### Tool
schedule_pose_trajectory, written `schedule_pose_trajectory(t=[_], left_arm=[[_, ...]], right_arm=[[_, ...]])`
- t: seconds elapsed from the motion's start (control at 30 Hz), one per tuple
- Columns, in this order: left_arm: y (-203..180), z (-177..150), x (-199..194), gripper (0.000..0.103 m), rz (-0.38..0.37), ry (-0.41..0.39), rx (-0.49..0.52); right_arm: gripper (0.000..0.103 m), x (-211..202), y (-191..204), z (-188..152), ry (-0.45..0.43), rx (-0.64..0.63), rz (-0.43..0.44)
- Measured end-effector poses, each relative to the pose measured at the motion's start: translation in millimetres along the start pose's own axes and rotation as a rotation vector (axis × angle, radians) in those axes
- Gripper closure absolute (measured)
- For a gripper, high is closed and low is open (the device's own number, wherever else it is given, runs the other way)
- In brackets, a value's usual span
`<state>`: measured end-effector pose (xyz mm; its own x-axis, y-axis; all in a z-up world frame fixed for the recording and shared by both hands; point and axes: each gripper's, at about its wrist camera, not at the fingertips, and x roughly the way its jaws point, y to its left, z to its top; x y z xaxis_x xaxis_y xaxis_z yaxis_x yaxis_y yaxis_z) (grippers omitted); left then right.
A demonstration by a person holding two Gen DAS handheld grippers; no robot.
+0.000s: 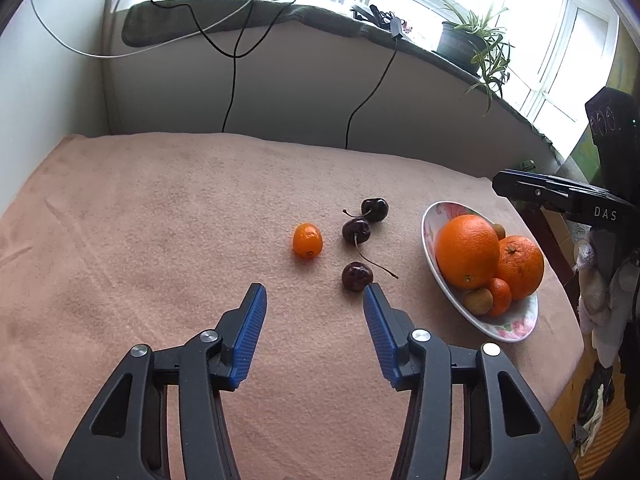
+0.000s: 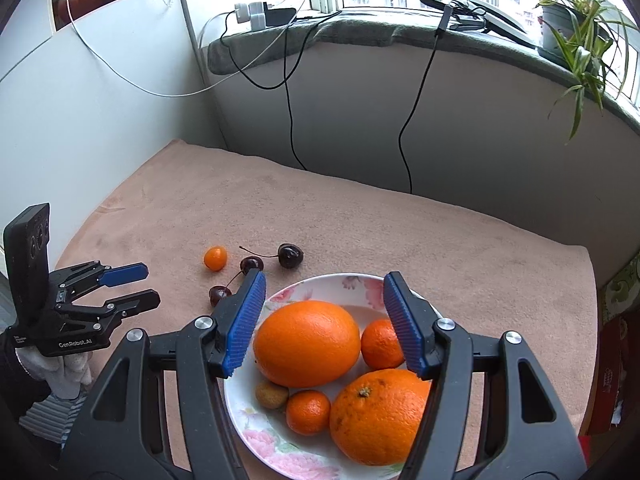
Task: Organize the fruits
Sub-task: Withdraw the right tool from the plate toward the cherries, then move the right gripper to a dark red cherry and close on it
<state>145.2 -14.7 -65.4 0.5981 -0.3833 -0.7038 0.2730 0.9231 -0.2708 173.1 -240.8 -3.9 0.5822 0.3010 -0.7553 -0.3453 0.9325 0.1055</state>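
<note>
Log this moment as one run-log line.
left gripper: open, empty, near closest cherry | right gripper: open, empty, over plate | off plate: kumquat, three cherries

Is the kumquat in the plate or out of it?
Out. The kumquat lies on the cloth, apart from the plate.

A pinkish-brown cloth (image 1: pixel 168 216) covers the tabletop, reaching back to a pale wall under the window sill (image 2: pixel 360 32). Two black cables (image 2: pixel 290 120) hang down that wall from chargers (image 2: pixel 256 14) on the sill — a white cable (image 2: pixel 132 80) droops off to the left. A potted spider plant (image 2: pixel 576 28) stands at the sill's right end, leaves trailing over the edge.
</note>
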Motion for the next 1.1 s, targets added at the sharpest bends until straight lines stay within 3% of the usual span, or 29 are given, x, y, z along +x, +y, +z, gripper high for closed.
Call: schedule_pose_trajectory(t=[0.17, 0.27, 0.53, 1.1], left_arm=[[4.8, 6.5, 10.2, 0.063, -0.012, 0.003, -0.01], [5.5, 9.3, 17.7, 0.067, -0.02, 0.013, -0.006], [5.1, 17.7, 34.9, 0.069, -0.032, 0.032, 0.0], [5.9, 27.4, 61.0, 0.073, -0.03, 0.066, 0.01]], right_arm=[[0.039, 23.9, 8.0, 11.7, 0.048, -0.021, 0.012], [0.052, 38.9, 12.3, 18.1, 0.088, -0.031, 0.036], [0.061, 79.1, 25.9, 30.4, 0.202, -0.096, 0.036], [0.067, 126.9, 20.6, 44.3, 0.372, -0.056, 0.1]])
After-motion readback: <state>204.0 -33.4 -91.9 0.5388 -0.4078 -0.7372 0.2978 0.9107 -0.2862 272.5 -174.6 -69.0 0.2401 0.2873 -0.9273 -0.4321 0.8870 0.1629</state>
